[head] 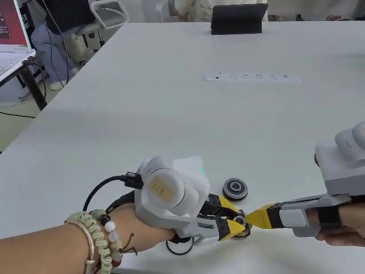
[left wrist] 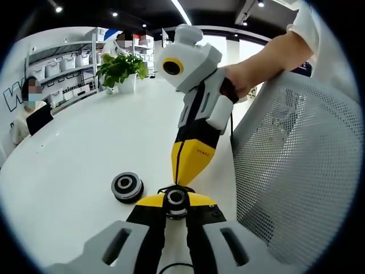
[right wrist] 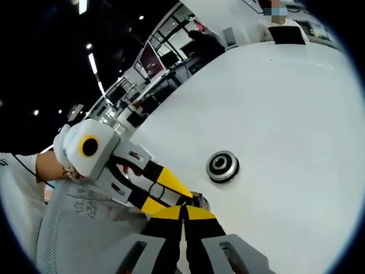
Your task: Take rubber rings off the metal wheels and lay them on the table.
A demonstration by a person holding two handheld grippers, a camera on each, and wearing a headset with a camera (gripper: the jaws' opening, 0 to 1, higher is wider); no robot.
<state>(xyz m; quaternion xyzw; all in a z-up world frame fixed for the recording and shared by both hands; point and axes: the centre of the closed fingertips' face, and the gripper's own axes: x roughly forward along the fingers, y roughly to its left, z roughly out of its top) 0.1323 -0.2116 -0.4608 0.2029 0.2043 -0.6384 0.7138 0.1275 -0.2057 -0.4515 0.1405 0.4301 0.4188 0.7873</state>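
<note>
Two grippers meet nose to nose near the front edge of the white table point(head: 171, 103). Closest to the person, one thin black rubber ring point(head: 180, 249) lies flat on the table, partly under the left gripper point(head: 235, 224). This gripper pinches a metal wheel point(left wrist: 175, 198) between its yellow tips, low over the table. The right gripper point(head: 255, 218) has its jaws pressed together, and its point touches the rim of the held wheel; if it catches a ring there, I cannot tell. Just behind them a second wheel point(head: 235, 188) lies flat, dark around its rim. Farther away lies a white power strip point(head: 252, 77).
</note>
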